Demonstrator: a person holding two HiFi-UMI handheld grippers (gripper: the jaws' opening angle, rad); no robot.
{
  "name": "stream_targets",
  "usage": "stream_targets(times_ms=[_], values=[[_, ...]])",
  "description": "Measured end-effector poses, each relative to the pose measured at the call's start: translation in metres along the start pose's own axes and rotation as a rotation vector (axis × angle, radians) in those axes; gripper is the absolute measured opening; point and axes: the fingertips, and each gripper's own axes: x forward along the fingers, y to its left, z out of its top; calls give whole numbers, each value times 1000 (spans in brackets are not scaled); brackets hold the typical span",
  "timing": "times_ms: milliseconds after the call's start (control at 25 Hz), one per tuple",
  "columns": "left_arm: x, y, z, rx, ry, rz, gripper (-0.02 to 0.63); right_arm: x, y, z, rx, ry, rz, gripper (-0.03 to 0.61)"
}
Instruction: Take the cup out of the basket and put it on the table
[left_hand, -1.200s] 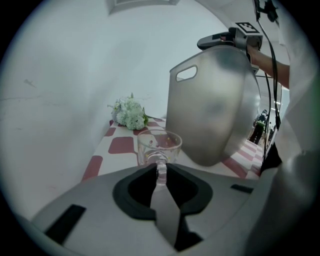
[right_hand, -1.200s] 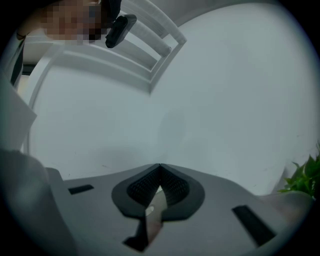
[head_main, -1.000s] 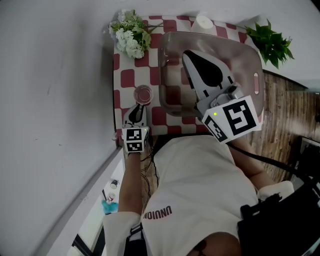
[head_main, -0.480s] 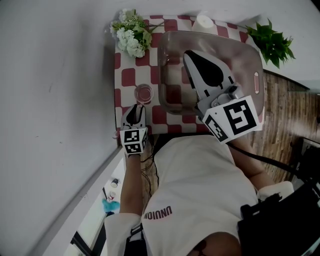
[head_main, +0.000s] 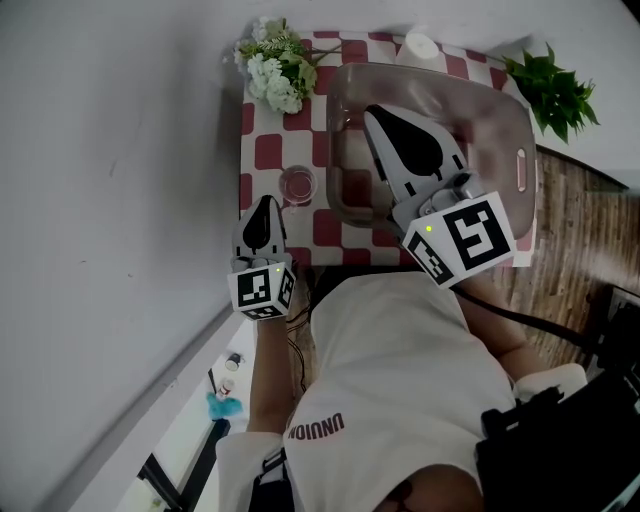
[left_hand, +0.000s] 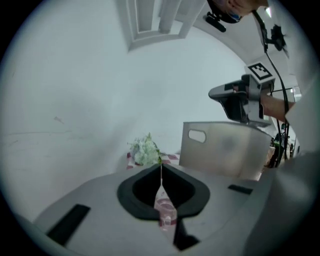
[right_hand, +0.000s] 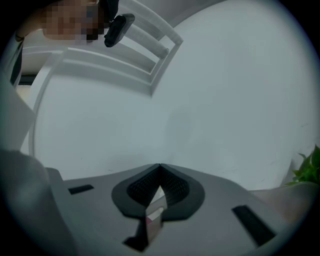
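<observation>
cup out on the cloth, both tongs empty

the left gripper (head_main: 266, 205) has its jaws pressed together at the tips. they have just been closing, and nothing is caught between them. its own view shows only a thin slit below the meeting tips, and through that slit the clear glass cup (head_main: 298, 184) shows, standing lower down and apart from the jaws. in the head view the cup stands upright just ahead of the left tips, a little toward the right gripper's side. it rests on the red and white checked tablecloth (head_main: 268, 150), outside the basket and just beside its near corner.

the right gripper (head_main: 378, 115) also has its jaws closed tip to tip and holds nothing. it hangs above the translucent plastic basket (head_main: 520, 120), clear of the rim as the left gripper's view shows it. the basket lies to the right of the left gripper, with a handle slot in its end wall.

farther ahead of the left gripper, at the table's far corner, lies a bunch of white flowers (head_main: 275, 72). beyond the basket stands a white round object (head_main: 420, 45), and to the far right of the right gripper a green leafy plant (head_main: 556, 88). a plain pale wall (head_main: 110, 150) runs along the left gripper's outer side.
</observation>
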Motion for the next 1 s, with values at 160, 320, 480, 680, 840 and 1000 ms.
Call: stream_targets(times_ms=[160, 320, 480, 680, 840, 1000], values=[[-4, 1, 47, 11, -109, 29, 12, 3, 7, 1, -5, 0, 20, 17], [-4, -2, 74, 57, -165, 43, 11, 4, 12, 3, -11, -9, 30, 17], [-1, -7, 86, 104, -168, 41, 11, 5, 15, 4, -29, -12, 34, 17], [-2, -9, 110, 136, -224, 74, 11, 6, 20, 4, -61, -11, 46, 16], [-1, -9, 122, 141, -252, 80, 11, 7, 24, 5, -74, -11, 60, 15], [1, -13, 126, 151, -255, 68, 11, 7, 23, 5, -70, -14, 61, 15]])
